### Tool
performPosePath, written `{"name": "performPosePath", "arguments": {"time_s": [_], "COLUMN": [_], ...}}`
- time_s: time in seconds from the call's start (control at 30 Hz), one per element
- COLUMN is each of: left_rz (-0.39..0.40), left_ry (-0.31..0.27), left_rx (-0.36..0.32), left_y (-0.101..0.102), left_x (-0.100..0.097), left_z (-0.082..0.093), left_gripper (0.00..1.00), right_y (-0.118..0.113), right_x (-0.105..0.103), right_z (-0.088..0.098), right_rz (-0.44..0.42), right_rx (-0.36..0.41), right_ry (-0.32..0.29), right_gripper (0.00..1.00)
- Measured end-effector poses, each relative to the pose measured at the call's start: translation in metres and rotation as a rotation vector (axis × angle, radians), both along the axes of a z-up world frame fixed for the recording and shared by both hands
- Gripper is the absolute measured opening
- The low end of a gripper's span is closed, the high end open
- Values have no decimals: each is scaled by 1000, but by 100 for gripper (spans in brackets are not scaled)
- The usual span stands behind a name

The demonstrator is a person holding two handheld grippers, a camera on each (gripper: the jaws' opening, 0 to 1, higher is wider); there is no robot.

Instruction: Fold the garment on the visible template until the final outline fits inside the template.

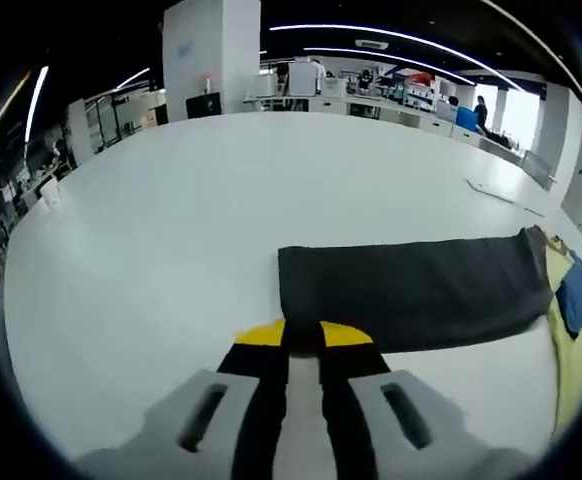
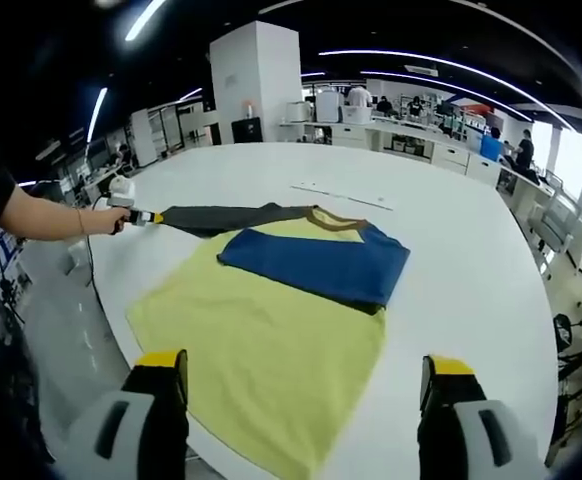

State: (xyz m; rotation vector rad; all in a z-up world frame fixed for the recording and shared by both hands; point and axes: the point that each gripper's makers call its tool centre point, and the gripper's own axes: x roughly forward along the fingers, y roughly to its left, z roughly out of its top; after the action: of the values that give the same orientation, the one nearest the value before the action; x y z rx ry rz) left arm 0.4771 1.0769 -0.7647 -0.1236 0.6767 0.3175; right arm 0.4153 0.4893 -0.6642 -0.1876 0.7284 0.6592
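— White worktop [image 2: 451,250] filled an open office; where was the garment [image 2: 271,340]?

— Spread flat on it, yellow body toward the right gripper [image 2: 306,400], one blue sleeve [image 2: 316,262] folded across the chest, the dark sleeve [image 1: 411,290] stretched sideways.

— And the grippers?

— Left gripper [image 1: 303,345] was pinched on the dark sleeve's cuff; the right stood wide open, holding nothing.

— How would it handle?

— Light, limp cloth, I'd judge; best taken at hems or cuffs.

— Differences between views?

— Right gripper view showed the whole shirt; left gripper view showed the cuff grip close up.
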Motion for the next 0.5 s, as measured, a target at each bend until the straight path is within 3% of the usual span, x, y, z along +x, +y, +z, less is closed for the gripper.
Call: {"name": "performPosePath", "arguments": {"time_s": [0.1,0.2,0.5], "left_rz": [-54,-84,-185], "left_ry": [64,89,53], "left_rx": [41,66,123], "left_y": [-1,-7,-33], "left_x": [2,2,14], "left_z": [-1,2,27], "left_gripper": [2,2,1], "right_y": [2,3,3], "right_x": [1,1,-1], "right_z": [0,0,5], "right_rz": [-1,5,18], "right_rx": [9,6,12], "right_ry": [-1,0,-17], "right_gripper": [97,96,97]}}
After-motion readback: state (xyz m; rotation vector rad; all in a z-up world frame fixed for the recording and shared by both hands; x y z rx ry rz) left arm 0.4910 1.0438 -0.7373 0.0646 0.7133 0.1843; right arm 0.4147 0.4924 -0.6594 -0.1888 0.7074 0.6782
